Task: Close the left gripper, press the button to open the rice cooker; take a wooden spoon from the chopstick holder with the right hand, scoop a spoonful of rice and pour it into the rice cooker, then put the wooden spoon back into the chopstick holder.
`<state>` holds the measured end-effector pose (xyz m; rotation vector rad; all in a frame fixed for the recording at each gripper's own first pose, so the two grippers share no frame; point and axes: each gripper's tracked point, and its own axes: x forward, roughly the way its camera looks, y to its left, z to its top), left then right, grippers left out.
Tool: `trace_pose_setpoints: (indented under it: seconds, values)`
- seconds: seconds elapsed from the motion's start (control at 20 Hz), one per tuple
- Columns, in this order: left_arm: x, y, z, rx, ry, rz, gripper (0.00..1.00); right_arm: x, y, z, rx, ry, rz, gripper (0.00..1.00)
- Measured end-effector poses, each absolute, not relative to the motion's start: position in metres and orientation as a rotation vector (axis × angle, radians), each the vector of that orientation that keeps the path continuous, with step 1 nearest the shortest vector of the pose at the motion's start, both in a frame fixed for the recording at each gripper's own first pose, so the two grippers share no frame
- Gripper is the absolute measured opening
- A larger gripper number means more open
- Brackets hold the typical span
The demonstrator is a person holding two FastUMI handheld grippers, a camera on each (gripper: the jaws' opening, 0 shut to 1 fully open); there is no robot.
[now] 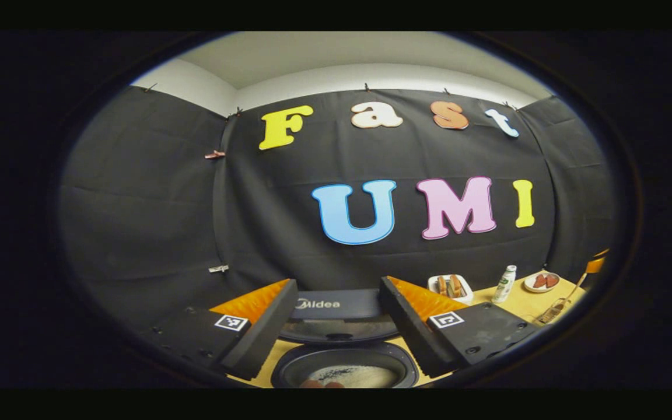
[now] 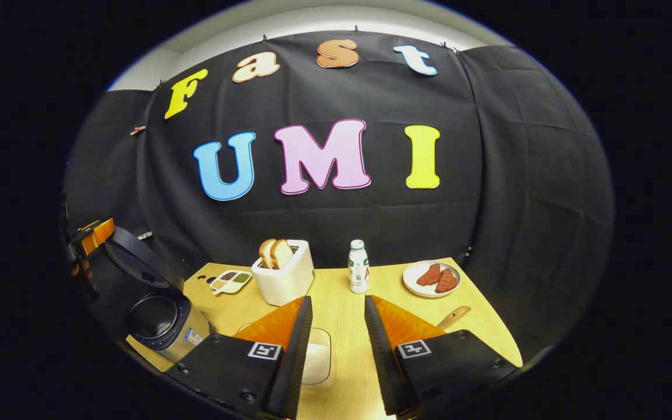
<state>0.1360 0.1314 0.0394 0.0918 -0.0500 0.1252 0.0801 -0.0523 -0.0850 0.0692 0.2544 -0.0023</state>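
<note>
The right gripper (image 2: 336,344), jaws spread and empty, points at the rice (image 2: 317,361) low in the frame, while the open cooker (image 2: 155,318) lies at lower left.

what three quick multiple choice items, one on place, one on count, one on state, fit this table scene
1. Where does the bottle stand?
A. between the toaster and the plate
B. inside the rice cooker
C. on top of the toaster

2. How many slices of bread stick out of the toaster?
A. none
B. two
C. five

3. What state is the rice cooker lid in?
A. shut flat
B. lying on the table
C. swung up open

Answers:
1 A: in the right gripper view the bottle stands on the table with the toaster on one side and the plate on the other.
2 B: two slices of bread rise from its slot.
3 C: the lid of the rice cooker tilts up, leaving the pot mouth bare.
</note>
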Motion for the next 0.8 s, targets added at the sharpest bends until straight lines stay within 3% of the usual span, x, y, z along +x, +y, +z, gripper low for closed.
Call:
trace_pose_setpoints:
  seconds: [0.35, 0.5, 0.7, 0.8]
  values:
    - [0.114, 0.135, 0.037, 0.071, -0.063, 0.147, 0.97, 0.075, -0.043, -0.086, 0.063, 0.255, 0.038, 0.57]
    - [0.112, 0.129, 0.086, 0.189, -0.197, 0.155, 0.94, 0.077, -0.042, -0.085, 0.073, 0.258, 0.041, 0.57]
    - [0.14, 0.115, 0.101, 0.306, -0.211, 0.121, 0.98, 0.079, -0.041, -0.087, 0.087, 0.266, 0.039, 0.57]
    - [0.154, 0.117, 0.092, 0.287, -0.188, 0.119, 0.89, 0.079, -0.041, -0.089, 0.085, 0.27, 0.04, 0.57]
